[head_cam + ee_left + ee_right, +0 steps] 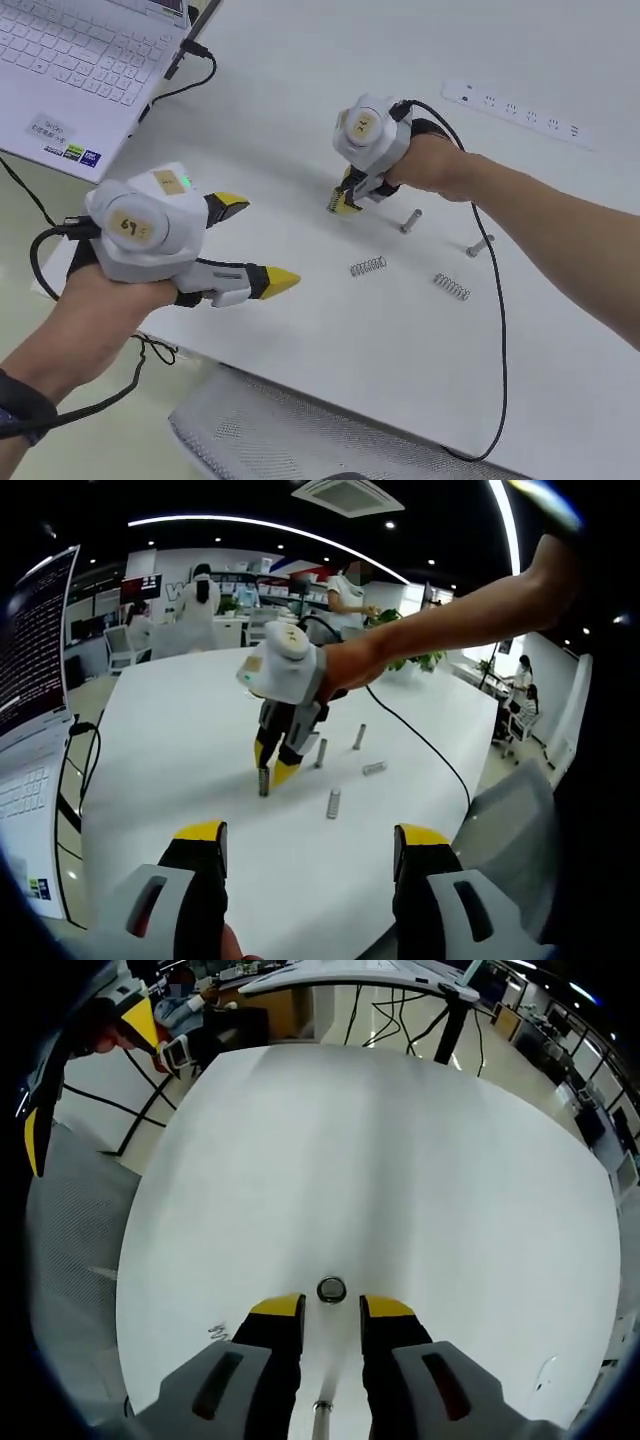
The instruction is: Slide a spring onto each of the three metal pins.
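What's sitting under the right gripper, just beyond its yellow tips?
An upright pin on the white table, apparently with a spring coiled around it. From above, the right gripper sees its round top; the shaft below is hidden there.

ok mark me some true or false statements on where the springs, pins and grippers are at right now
1. Two springs lie loose on the table. True.
2. The left gripper is clamped on a spring. False: its jaws are wide apart and hold nothing.
3. The right gripper points down at the table, its tips by an upright spring. True.
4. All three pins carry springs. False: two pins are bare.
5. The laptop is closed. False: it is open, with its keyboard showing.
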